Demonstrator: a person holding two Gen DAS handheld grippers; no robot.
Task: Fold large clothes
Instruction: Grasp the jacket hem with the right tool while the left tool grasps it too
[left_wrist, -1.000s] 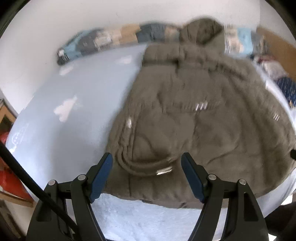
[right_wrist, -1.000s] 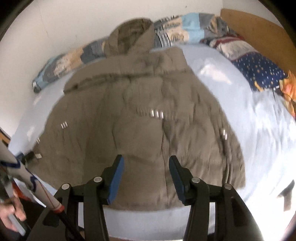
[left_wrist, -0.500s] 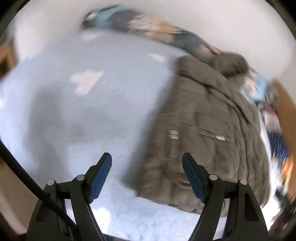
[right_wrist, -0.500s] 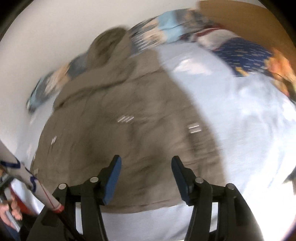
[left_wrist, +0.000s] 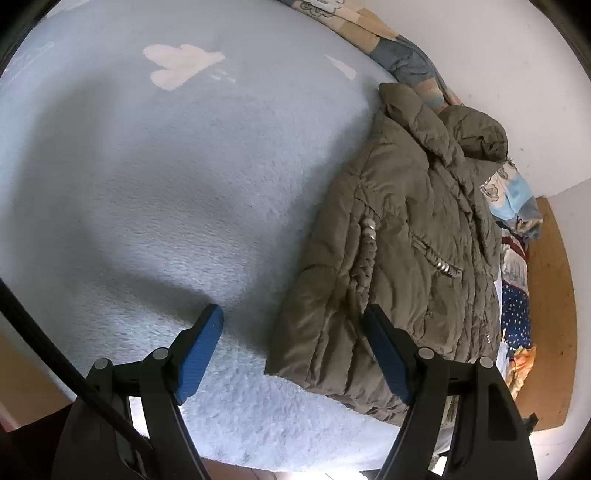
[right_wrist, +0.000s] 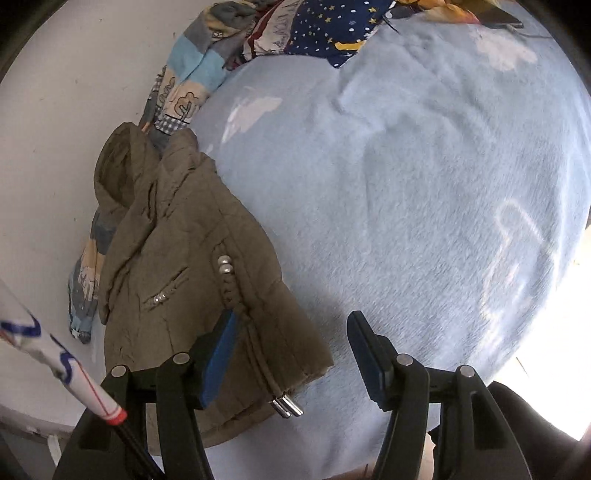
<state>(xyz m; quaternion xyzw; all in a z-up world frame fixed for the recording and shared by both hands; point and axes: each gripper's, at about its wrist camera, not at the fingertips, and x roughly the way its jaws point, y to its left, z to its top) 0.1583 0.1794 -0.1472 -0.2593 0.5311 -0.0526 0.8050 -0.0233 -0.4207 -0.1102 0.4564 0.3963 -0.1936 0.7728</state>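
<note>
An olive-brown padded jacket (left_wrist: 402, 251) with a hood lies flat on a light blue fleece bed cover (left_wrist: 166, 166). My left gripper (left_wrist: 293, 332) is open and empty, hovering above the jacket's near left hem corner. In the right wrist view the jacket (right_wrist: 184, 266) lies at the left, its hood near the wall. My right gripper (right_wrist: 291, 339) is open and empty above the jacket's near right hem corner, where metal snaps show.
A patchwork blanket (right_wrist: 192, 74) and a dark blue starred cloth (right_wrist: 325, 29) are bunched along the wall and headboard side. A wooden board (left_wrist: 554, 295) stands at the bed's right. The bed cover (right_wrist: 424, 184) stretches wide on both sides of the jacket.
Both grippers have swung outward from the jacket's middle: the left one toward its left hem corner, the right one toward its right hem corner. Both stayed open.
</note>
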